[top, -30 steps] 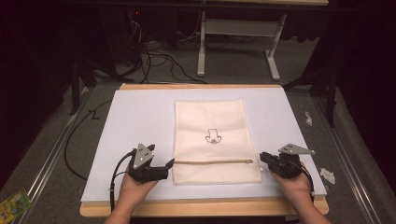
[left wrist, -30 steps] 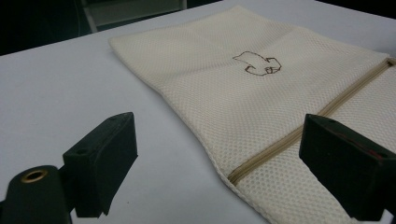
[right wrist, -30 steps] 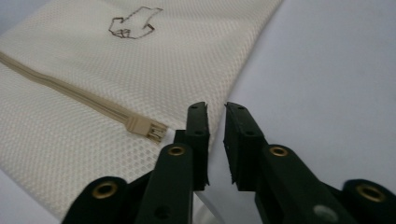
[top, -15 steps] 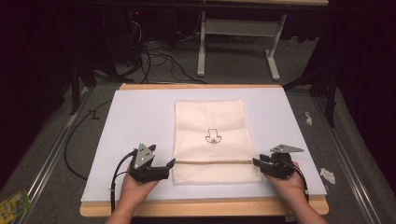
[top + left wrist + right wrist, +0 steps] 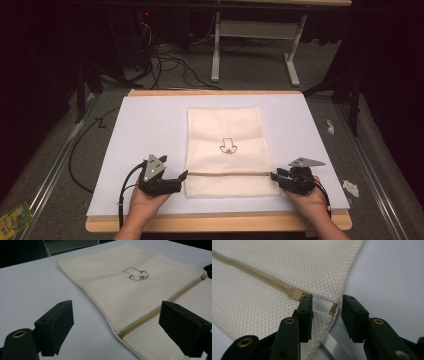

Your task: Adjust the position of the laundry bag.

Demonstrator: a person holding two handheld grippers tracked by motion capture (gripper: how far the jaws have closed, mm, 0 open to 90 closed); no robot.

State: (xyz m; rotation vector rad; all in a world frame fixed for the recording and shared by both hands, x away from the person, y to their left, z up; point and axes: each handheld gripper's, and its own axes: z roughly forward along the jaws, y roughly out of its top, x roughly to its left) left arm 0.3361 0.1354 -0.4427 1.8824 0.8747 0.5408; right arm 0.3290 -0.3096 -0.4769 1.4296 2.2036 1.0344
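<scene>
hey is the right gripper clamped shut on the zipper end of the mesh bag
No, in the right gripper view the right gripper stands open around the zipper end of the mesh bag, with gaps showing beside both pads.

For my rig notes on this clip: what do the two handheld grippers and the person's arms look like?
Both the left gripper and right gripper are black, each topped by a grey three-cornered plate, with a black cable trailing back. The jaws are blocky black pads on arms with brass-coloured eyelets. The forearms are bare; no sleeves or gloves show.
</scene>
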